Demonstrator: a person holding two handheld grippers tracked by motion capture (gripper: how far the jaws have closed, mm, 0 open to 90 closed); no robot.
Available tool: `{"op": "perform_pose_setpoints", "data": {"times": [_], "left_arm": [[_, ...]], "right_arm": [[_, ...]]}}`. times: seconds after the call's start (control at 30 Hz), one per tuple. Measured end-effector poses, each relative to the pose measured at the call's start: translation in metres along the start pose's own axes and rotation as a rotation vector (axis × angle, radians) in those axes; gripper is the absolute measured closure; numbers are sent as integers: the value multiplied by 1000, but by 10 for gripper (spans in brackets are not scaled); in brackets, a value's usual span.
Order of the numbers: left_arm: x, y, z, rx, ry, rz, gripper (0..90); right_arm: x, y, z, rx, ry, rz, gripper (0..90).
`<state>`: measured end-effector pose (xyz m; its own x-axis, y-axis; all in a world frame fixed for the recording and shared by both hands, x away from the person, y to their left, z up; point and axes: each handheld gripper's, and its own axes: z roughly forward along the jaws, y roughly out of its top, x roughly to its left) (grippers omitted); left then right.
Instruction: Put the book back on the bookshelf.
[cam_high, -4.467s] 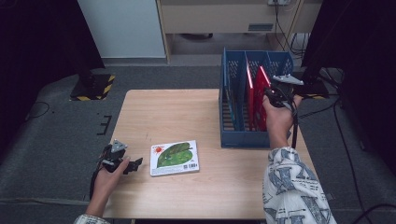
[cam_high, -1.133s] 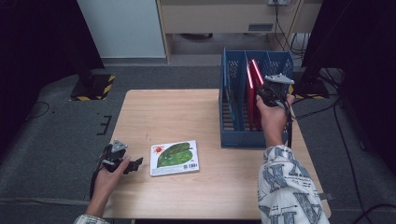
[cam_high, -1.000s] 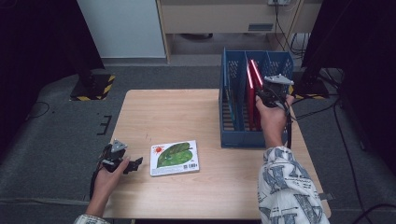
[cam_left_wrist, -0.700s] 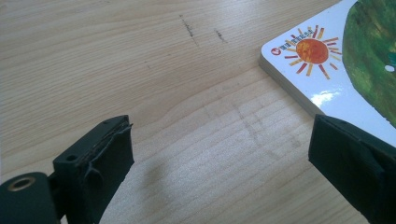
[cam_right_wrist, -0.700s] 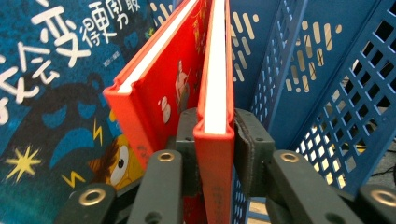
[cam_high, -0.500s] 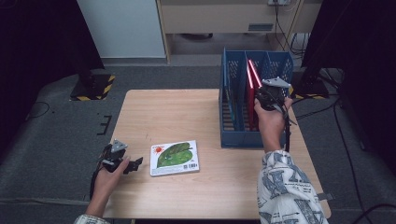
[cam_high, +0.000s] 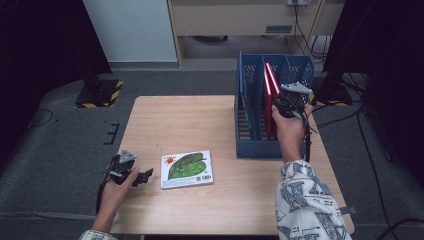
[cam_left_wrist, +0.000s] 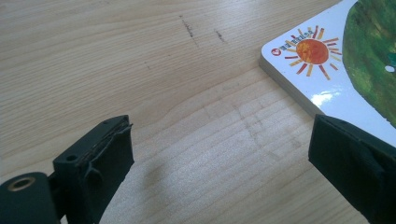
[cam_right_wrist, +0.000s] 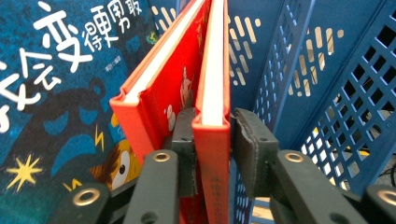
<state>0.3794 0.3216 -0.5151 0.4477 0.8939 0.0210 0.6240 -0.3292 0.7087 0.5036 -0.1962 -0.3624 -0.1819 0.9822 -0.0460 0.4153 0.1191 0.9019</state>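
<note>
While the right gripper (cam_right_wrist: 212, 126) has its jaws clamped on a red book (cam_right_wrist: 213, 84) standing in the blue rack (cam_high: 250, 145), the left gripper (cam_left_wrist: 219, 163) rests wide-jawed on the wooden bench (cam_high: 190, 120) beside a leaf-covered book (cam_high: 186, 168)

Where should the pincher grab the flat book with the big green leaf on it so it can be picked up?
I'd take the leaf book by its near left edge, coming in low from the left, where the left gripper waits open. The book lies flat on the table, so its thin edge looks like the only part the jaws could close around, perhaps at the sun corner, which is closest.
</note>
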Motion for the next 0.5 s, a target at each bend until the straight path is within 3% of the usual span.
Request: {"op": "perform_pose_setpoints", "data": {"times": [0.5], "left_arm": [[-2,0,0,1,1,4,57]], "right_arm": [[-2,-11,-22,-22,39,-20,777]]}}
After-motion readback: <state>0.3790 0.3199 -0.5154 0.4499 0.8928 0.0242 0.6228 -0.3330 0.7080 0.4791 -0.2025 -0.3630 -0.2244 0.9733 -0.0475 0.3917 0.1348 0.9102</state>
